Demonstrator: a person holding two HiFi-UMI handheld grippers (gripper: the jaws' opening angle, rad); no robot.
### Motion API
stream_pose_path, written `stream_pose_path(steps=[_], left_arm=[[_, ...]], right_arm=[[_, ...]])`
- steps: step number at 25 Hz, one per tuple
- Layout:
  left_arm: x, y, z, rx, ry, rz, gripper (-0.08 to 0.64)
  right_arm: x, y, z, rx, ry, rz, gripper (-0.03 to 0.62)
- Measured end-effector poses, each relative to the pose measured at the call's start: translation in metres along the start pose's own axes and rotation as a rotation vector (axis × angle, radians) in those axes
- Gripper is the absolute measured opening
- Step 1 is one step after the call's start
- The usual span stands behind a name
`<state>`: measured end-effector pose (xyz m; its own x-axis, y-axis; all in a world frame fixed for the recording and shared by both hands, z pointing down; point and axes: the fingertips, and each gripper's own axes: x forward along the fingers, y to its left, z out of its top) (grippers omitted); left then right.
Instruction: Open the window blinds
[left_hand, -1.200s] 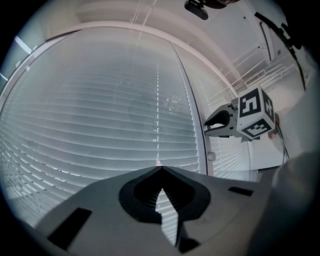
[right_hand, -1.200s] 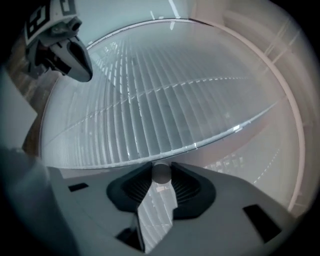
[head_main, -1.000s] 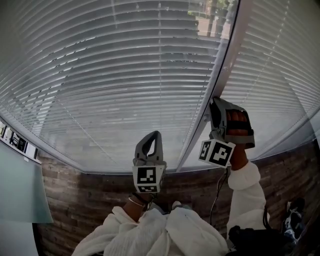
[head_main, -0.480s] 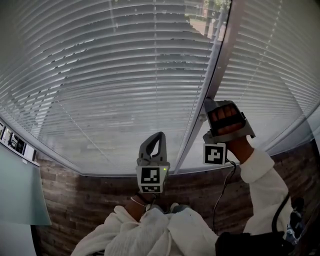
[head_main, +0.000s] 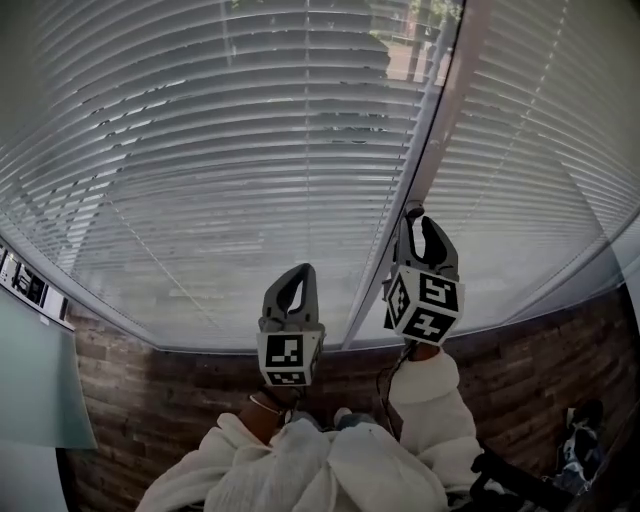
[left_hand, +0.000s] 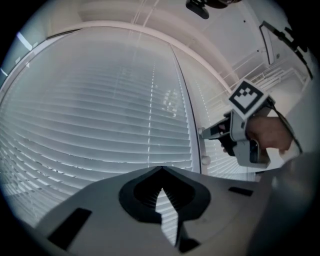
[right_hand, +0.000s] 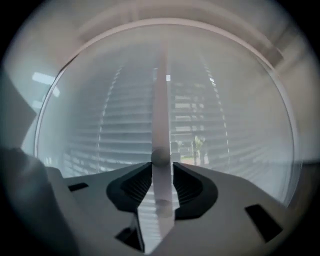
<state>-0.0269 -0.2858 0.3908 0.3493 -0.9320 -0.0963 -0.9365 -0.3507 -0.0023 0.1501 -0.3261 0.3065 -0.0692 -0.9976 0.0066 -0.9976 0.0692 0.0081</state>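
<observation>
Two grippers, both raised at the window.
- Left gripper (head_main: 302, 270): nearer, jaws together, nothing held.
- Right gripper (head_main: 412, 212): jaws pressed on the white tilt wand (right_hand: 162, 197), beside the frame post (head_main: 440, 130).
- Blinds (head_main: 250, 150): far, slats down.
- Change from a second ago: right gripper is lower and turned; left gripper barely shifted.

Daylight comes from behind the blinds (head_main: 250, 150), so the slats glow pale grey and the brick wall (head_main: 180, 400) under them lies dim. All 3 views bend the slats into arcs, most at the edges, and the 2 gripper views darken to black at the corners. The left gripper view is fairly sharp. The right gripper view is hazy and washed out, and the wand (right_hand: 160, 125) between the jaws is blurred.
</observation>
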Motion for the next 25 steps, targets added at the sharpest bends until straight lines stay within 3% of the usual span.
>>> stream_pose_path(steps=[2, 4, 12, 14, 19, 25], left_arm=[[0.0, -0.003, -0.001, -0.007, 0.001, -0.009, -0.002], [0.0, -0.008, -0.003, -0.009, 0.009, -0.025, -0.002], [-0.009, -0.012, -0.011, -0.01, 0.018, -0.052, -0.002], [-0.009, -0.007, -0.012, -0.013, 0.018, -0.047, -0.002], [-0.01, -0.004, -0.016, -0.03, 0.028, -0.05, -0.002], [-0.008, 0.0, -0.019, -0.033, 0.027, -0.051, -0.002]], right_arm=[[-0.003, -0.001, 0.002, 0.392, -0.032, 0.033, 0.123], [-0.002, -0.002, 0.005, 0.664, -0.046, 0.067, 0.123], [-0.002, 0.0, 0.011, 1.146, -0.058, 0.135, 0.123], [0.0, -0.003, 0.011, 1.196, -0.06, 0.136, 0.124], [0.007, -0.01, 0.012, 1.206, -0.062, 0.1, 0.124], [0.009, -0.009, 0.015, 1.031, -0.065, 0.091, 0.124]])
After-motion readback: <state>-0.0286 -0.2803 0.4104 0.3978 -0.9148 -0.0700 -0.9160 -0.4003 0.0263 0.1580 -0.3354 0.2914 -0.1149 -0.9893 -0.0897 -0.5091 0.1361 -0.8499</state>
